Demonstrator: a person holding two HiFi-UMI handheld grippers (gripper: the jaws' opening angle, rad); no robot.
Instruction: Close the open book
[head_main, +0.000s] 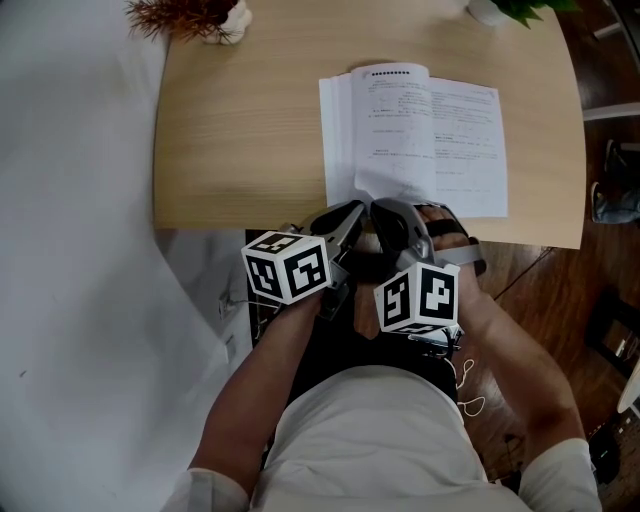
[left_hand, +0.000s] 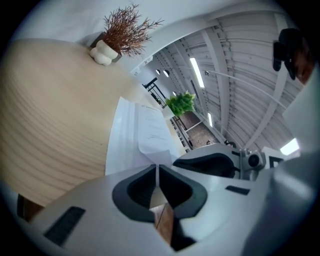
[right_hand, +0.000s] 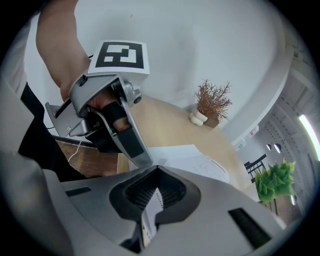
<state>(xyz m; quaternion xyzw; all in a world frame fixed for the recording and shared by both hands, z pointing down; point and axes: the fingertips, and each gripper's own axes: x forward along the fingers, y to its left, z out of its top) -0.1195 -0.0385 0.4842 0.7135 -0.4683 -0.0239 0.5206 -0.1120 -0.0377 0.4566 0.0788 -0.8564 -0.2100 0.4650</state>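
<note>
The right tongs (head_main: 392, 208) are clenched on the near edge of a page (head_main: 392, 186). The left tongs (head_main: 348, 212) are clenched empty just beside. The open book (head_main: 425, 120) lies at the bench's (head_main: 240, 130) near edge. The page lift seems in hand; next it likely needs carrying over the spine.

I'm looking at a book (head_main: 415, 140) of matt white paper. It's lying on a smooth, pale wooden table (head_main: 240, 130).

The top edge crops the green plant (head_main: 525, 8), and print on the book (head_main: 415, 135) is illegibly small.
</note>
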